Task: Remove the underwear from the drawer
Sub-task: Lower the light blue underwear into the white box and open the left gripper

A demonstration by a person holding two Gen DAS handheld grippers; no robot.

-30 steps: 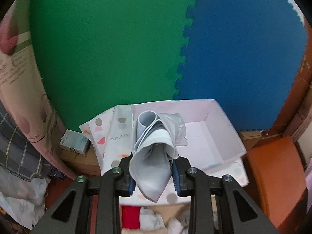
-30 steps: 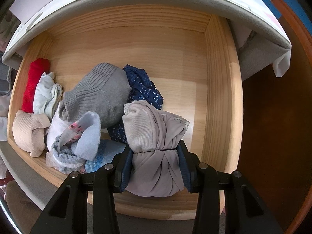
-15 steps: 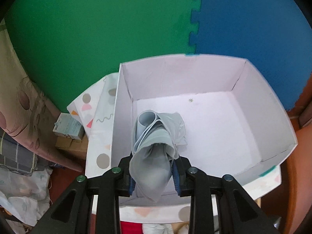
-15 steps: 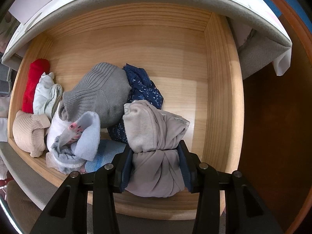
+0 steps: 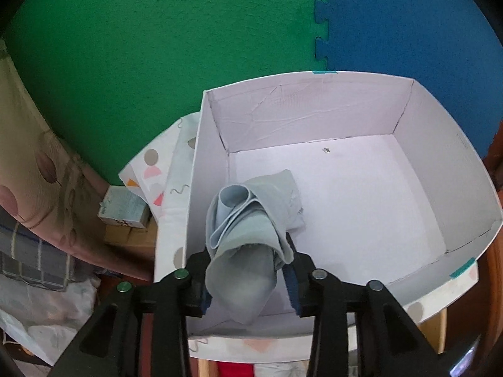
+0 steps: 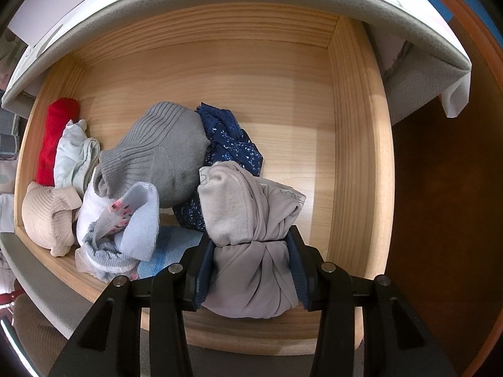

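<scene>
My left gripper is shut on a rolled pale blue-grey underwear and holds it over the near left part of an open white cardboard box. My right gripper is shut on a rolled taupe-grey underwear at the front of the open wooden drawer. To its left in the drawer lie a dark blue patterned piece, a ribbed grey roll, a light blue and white piece, a beige roll, a pale piece and a red roll.
The box stands on a cloth with coloured shapes on the cabinet top, which overhangs the drawer's back. Green and blue foam mats lie beyond. A small carton and fabric clutter lie at the left.
My left gripper has moved forward and down with the blue-grey underwear, from in front of the box to over its inside. The right gripper has stayed still on the taupe roll.
</scene>
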